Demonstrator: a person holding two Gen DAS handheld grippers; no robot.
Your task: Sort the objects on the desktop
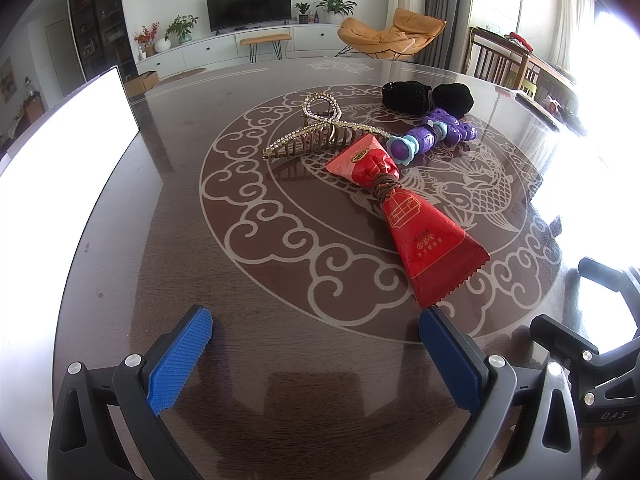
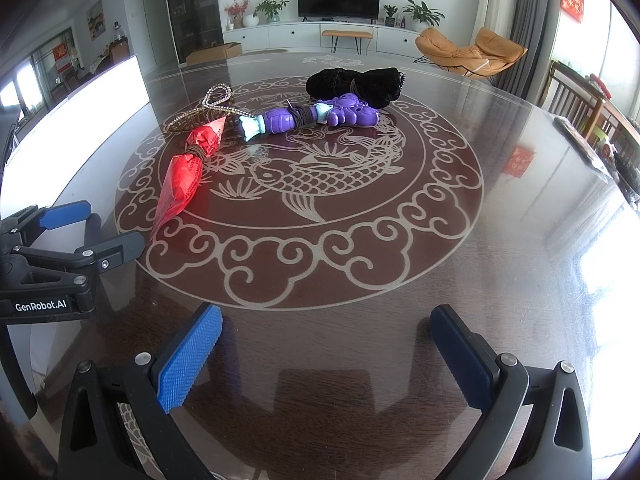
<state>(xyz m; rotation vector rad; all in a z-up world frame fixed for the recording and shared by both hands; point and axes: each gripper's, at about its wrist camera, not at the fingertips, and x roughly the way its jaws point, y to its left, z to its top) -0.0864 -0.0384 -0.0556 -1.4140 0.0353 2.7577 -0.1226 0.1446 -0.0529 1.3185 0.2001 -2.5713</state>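
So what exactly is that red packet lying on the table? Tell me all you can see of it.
The red packet looks like a crinkly foil or plastic wrapper with gold print, a gold round seal near one end and a zigzag-cut edge at the other. A brown band is wound tightly around its middle, pinching it into two fanned halves. It lies flat on the glossy dark table, its far end beside the jewelled hair clip and the purple toy. Neither claw touches it.

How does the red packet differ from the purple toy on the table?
The red packet is flat, crinkled foil, pinched at its waist; the purple toy is moulded plastic with a light-blue flower end. The packet lies nearer the cameras, the toy farther back. Both have brown bands wound around their middles.
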